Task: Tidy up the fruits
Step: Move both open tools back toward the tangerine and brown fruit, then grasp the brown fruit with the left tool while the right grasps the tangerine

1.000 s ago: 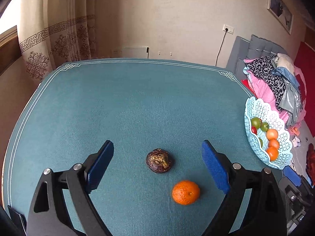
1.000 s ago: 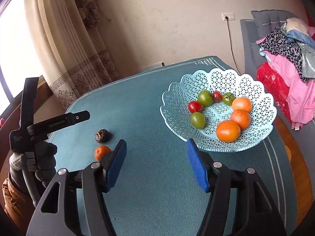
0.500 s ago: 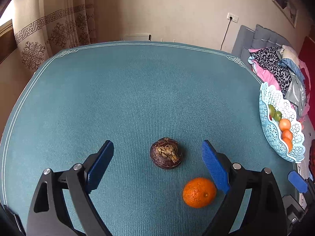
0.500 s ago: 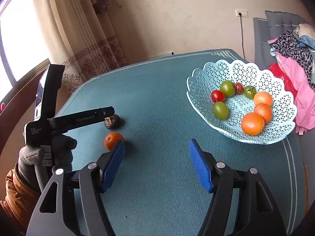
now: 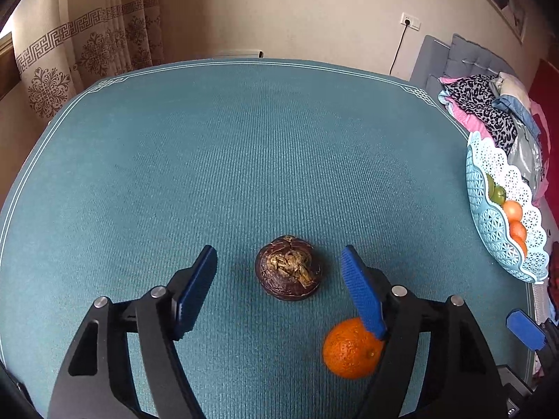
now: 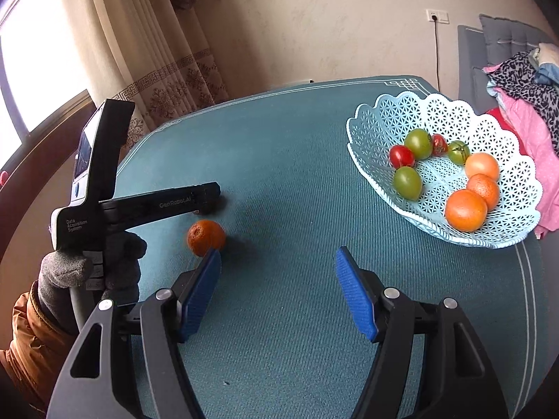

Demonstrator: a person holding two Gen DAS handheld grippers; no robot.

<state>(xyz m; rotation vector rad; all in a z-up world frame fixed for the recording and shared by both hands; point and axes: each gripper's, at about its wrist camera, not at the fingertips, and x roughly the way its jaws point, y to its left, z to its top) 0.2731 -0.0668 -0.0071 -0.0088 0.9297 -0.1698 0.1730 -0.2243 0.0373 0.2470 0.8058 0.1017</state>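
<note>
A dark brown mangosteen [image 5: 288,268] lies on the teal table, between the tips of my open left gripper [image 5: 279,262], untouched. A loose orange [image 5: 352,348] lies to its right, partly behind my right finger; it also shows in the right wrist view [image 6: 205,237]. My right gripper [image 6: 278,265] is open and empty, just right of the orange. A light blue lattice basket [image 6: 367,139] holds green and red tomatoes [image 6: 407,181] and oranges [image 6: 465,210]; it also shows in the left wrist view [image 5: 485,181]. The left gripper's body [image 6: 153,206] hides the mangosteen in the right wrist view.
The teal tablecloth [image 5: 244,139] has a white border line. Curtains [image 5: 87,35] hang at the back left. A pile of clothes [image 5: 496,111] lies on a grey sofa beyond the table's right edge. A gloved hand [image 6: 87,269] holds the left gripper.
My left gripper has moved forward and down, so the mangosteen now lies between its fingertips. My right gripper has swung left towards the loose orange, and the basket has shifted right in its view.
</note>
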